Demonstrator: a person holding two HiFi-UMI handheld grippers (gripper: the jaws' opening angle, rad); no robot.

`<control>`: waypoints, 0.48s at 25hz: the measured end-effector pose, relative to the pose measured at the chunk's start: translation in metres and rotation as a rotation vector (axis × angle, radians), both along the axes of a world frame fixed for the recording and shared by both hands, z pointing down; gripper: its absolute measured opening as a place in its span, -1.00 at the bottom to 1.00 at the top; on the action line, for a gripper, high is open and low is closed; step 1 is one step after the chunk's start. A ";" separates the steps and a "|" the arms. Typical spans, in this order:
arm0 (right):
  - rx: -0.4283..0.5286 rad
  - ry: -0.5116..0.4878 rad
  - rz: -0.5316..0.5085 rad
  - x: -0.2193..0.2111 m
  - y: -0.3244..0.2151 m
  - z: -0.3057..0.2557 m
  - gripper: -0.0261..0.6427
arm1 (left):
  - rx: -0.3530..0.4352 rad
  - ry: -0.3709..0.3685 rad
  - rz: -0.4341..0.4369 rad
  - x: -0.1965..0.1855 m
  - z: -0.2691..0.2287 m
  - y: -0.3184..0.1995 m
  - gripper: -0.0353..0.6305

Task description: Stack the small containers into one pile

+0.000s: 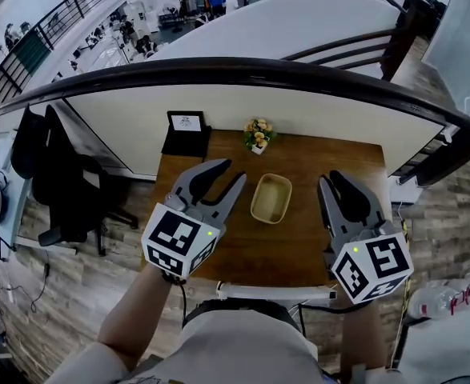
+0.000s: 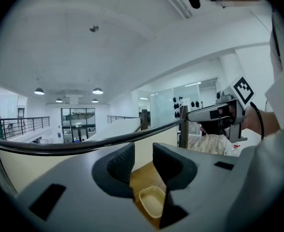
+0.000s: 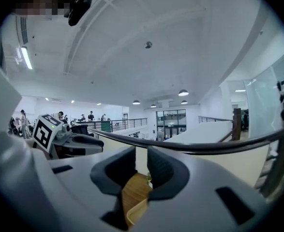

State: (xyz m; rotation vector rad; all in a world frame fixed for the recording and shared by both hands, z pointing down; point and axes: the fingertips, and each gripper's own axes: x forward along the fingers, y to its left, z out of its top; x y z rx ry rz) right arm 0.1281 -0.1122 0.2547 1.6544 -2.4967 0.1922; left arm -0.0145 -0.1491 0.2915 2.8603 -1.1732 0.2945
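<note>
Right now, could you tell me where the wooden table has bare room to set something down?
Bare wood lies right of the beige rectangular tub, toward the right edge of the table, and between tub and black sign stand. The back middle is crowded by the small flower pot.

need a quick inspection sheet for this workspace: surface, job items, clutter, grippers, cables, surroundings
surface: wooden table, plain brown top
job's things: one beige container at the middle of the table; whether others are nested inside it cannot be told
clutter: small flower pot and black-framed sign at the back edge
grippers: left gripper and right gripper held above the table either side of the container, jaws apart, the right's only narrowly, nothing between them
cables: black cable hangs under the left gripper
surroundings: black office chair to the left, curved railing behind the table, bottles low at the right
</note>
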 end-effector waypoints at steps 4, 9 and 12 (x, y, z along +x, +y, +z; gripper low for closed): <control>0.035 -0.010 0.003 0.000 0.018 -0.013 -0.72 | 0.019 0.000 -0.014 -0.008 -0.011 0.015 -0.57; 0.056 0.001 0.010 0.002 0.036 -0.021 -0.81 | 0.012 0.004 -0.038 -0.018 -0.013 0.030 -0.62; 0.055 0.006 0.003 -0.001 0.044 -0.019 -0.83 | 0.006 0.022 -0.051 -0.025 -0.010 0.039 -0.70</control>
